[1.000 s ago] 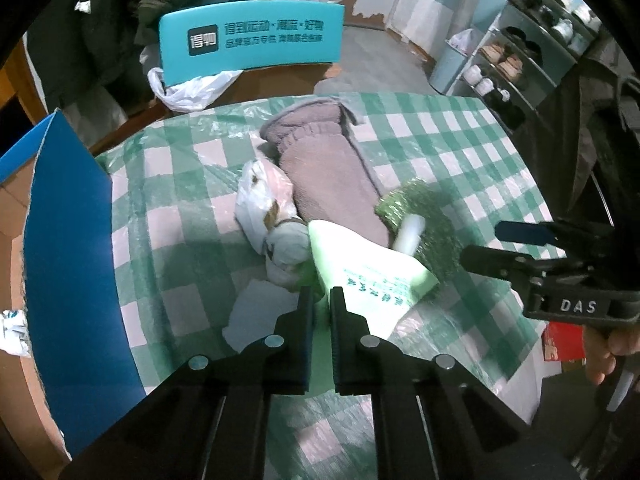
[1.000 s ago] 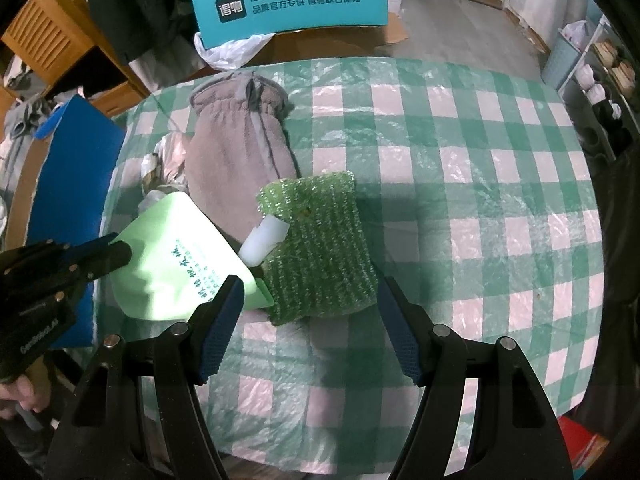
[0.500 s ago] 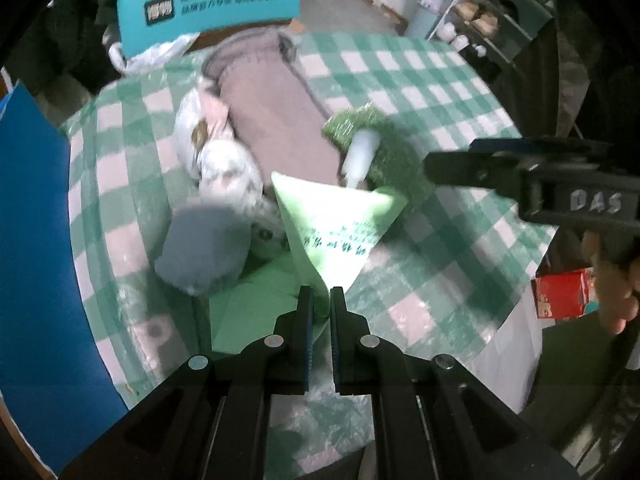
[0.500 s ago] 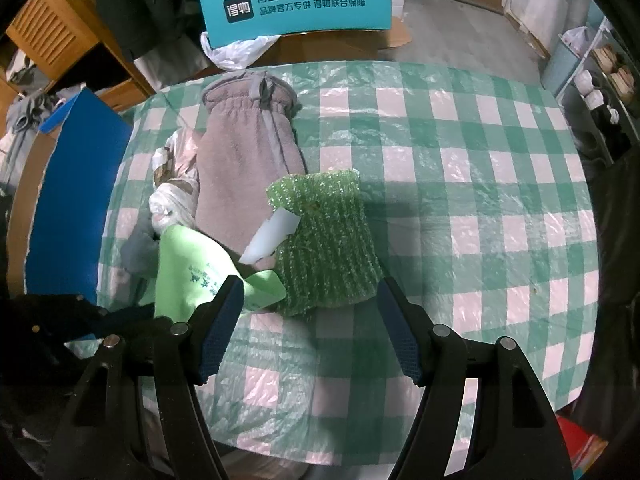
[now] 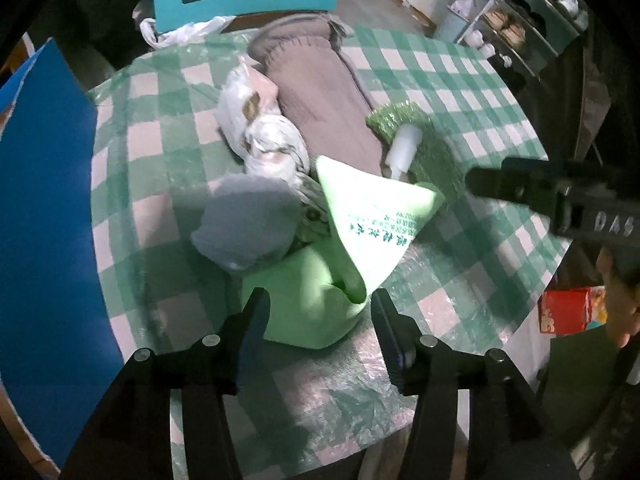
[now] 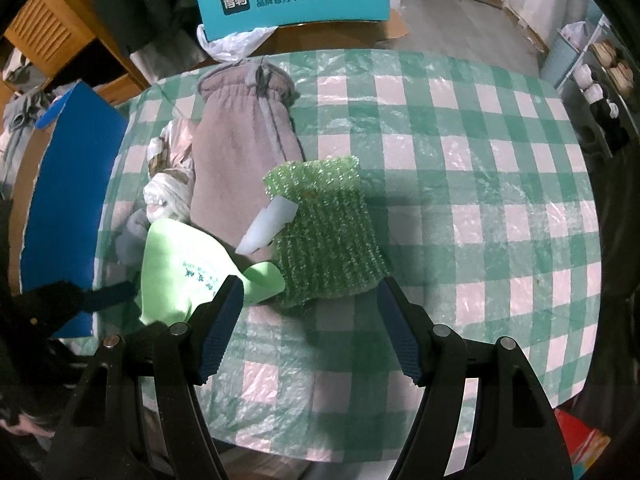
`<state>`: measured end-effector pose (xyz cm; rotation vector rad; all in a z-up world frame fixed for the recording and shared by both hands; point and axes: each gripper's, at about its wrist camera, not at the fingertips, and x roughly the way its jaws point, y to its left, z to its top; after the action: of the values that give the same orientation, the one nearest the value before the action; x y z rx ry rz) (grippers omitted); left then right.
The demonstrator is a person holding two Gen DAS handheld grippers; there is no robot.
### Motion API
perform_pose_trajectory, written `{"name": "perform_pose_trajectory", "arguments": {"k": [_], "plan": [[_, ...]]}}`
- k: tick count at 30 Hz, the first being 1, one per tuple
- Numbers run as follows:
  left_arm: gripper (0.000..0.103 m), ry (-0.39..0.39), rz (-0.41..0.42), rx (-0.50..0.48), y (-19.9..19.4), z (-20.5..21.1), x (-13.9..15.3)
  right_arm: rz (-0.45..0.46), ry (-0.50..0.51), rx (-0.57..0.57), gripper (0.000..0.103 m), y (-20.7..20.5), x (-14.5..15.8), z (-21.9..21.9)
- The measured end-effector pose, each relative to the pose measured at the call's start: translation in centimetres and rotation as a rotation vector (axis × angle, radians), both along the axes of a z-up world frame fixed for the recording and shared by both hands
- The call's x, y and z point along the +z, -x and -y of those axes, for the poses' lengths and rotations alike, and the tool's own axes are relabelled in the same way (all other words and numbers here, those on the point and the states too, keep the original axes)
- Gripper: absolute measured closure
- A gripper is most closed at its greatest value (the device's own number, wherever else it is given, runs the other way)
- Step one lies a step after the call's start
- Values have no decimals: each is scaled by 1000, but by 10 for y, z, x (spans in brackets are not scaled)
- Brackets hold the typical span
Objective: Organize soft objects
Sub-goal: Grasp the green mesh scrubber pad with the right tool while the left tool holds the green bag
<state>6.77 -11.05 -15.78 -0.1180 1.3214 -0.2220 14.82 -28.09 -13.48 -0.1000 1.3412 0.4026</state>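
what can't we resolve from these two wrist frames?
- Green print on the light green bag: too blurred to read in either view.
- Grey soft item: mostly hidden behind the bag in the right wrist view.
- Crumpled plastic bundle: contents unclear in both views.
- White piece on the green mesh sponge: identity unclear.
- Blue box: inside cut off by the left wrist view's edge.
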Motion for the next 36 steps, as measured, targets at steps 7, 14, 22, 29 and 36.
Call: {"name": "perform_pose_trajectory", "arguments": {"k": [7,14,22,29,36], "plan": [[37,-30,54,48,-7,-24,12,-8,22,17,33,3,-7,-6],[37,-11,46,81,-17,-38,10,-11,32,-9,33,-4,-11,-1],[32,-21,32,49,-28,-27,-1,-20,32,-49,33,-15,-20,13],[30,-46,35,42,-37,-23,-8,-26,30,-50,33,-24,-32,14],[30,-17,37,66,-42,-31,-14,-20,22,-48,33,-33,-42,13]]}}
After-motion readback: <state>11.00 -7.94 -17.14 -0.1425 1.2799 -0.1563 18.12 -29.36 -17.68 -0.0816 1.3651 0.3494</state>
